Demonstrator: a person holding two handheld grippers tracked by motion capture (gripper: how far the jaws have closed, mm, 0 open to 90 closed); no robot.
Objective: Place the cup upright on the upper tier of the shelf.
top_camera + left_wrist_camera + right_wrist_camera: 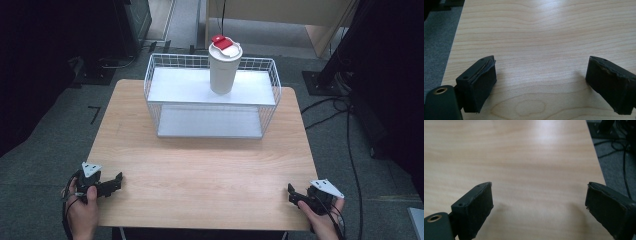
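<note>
A white tumbler [223, 70] with a red-and-white lid stands upright on the upper shelf of a white wire rack [161, 83] at the far side of the wooden table [200, 165]. My left gripper [118, 180] rests at the near left corner of the table, held in a hand, its jaws wide apart over bare wood [540, 75]. My right gripper [292, 194] sits at the near right corner, also in a hand, open with nothing between its pads [539, 205]. Both grippers are far from the tumbler.
The rack has a lower shelf [210, 122] with nothing on it. Grey carpet surrounds the table, with black cables [350, 150] on the floor at the right and dark stands and furniture beyond the far edge.
</note>
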